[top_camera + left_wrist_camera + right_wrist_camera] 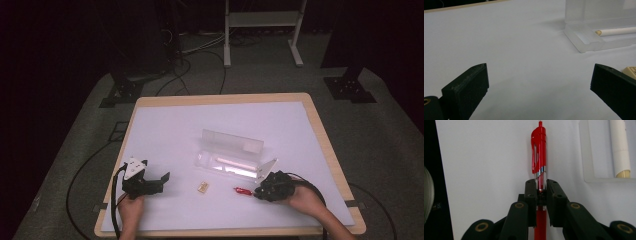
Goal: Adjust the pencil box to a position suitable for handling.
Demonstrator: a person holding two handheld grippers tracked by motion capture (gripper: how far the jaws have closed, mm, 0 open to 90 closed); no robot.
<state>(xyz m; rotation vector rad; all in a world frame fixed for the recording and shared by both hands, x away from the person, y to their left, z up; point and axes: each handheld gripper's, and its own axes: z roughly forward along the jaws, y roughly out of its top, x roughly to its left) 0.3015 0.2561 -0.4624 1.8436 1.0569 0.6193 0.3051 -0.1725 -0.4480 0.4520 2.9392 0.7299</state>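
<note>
jaws of the right gripper point(541, 192) are clamped tight on a red pen point(538, 150), which runs straight out between them along the gripper's own line, clip end and button pointing away from the camera. in the high view the right gripper point(256, 194) sits at the near right of the table point(320, 135), held in the right hand point(305, 197), and the pen point(243, 190) sticks out to the left of it, low over the white mat point(170, 130); whether it touches the mat cannot be told. left gripper point(537, 82) stands wide open, its two black jaws far apart with bare mat between them. in the high view it point(162, 181) rests at the near left of the table, gripped by the left hand point(131, 209), jaws pointing right. between the two grippers lies a small tan eraser point(203, 187), whose corner point(631, 72) peeks out just behind the left gripper's right-hand jaw. farther back, near the middle of the mat, sits a clear plastic case point(230, 159) with its lid standing up behind it. a white pencil point(235, 163) lies inside the tray, its tan end point(616, 31) visible from the left gripper view and again point(621, 150) from the right gripper view, just right of the pen. beyond the table, a grey floor point(390, 130) carries black cables point(80, 175) and a white frame point(262, 30).
</note>
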